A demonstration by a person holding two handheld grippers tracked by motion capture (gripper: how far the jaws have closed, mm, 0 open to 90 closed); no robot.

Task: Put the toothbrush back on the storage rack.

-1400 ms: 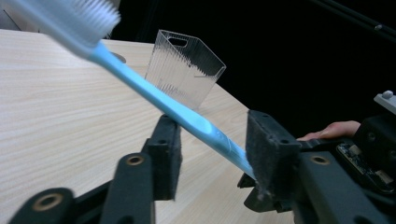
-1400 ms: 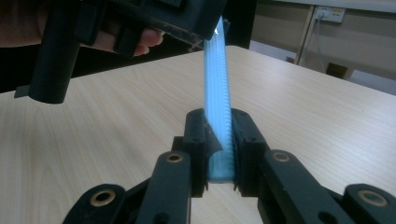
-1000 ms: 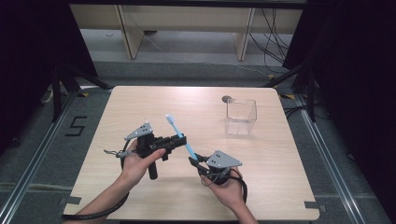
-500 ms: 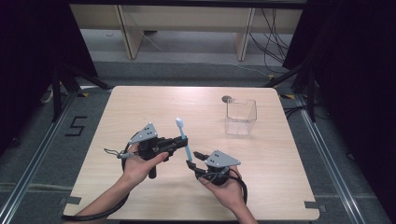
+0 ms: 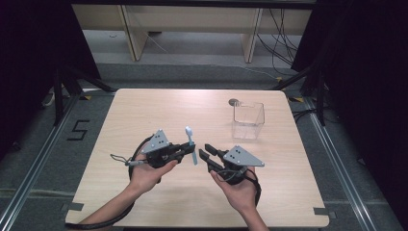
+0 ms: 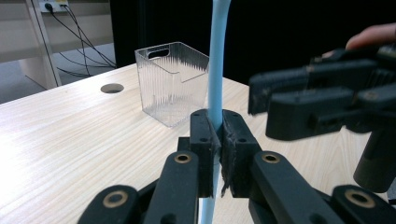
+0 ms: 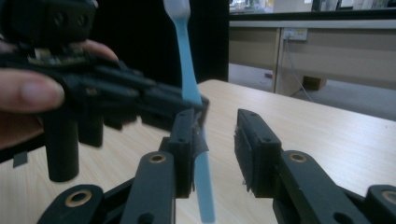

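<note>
**Toothbrush clamped in your left claw, right claw spread beside it**

While your left claw (image 5: 188,150) grips the light blue toothbrush (image 5: 191,146) by its handle, the brush stands roughly upright above the bench (image 5: 144,110), bristle head on top. In the left gripper view the 2 jaws press flat against the handle (image 6: 217,70) from both sides, and its lower end hangs out below them. Your right claw (image 5: 208,153) sits just beside the brush with its jaws parted and holding nothing. In the right gripper view the handle (image 7: 190,84) runs down against the inner face of 1 jaw, with a clear gap to the other jaw. Both claws are held above the near middle of the bench. A clear plastic box (image 5: 248,120) stands upright well apart from them, toward the far right, beside a round hole (image 5: 234,102) in the benchtop.
</note>
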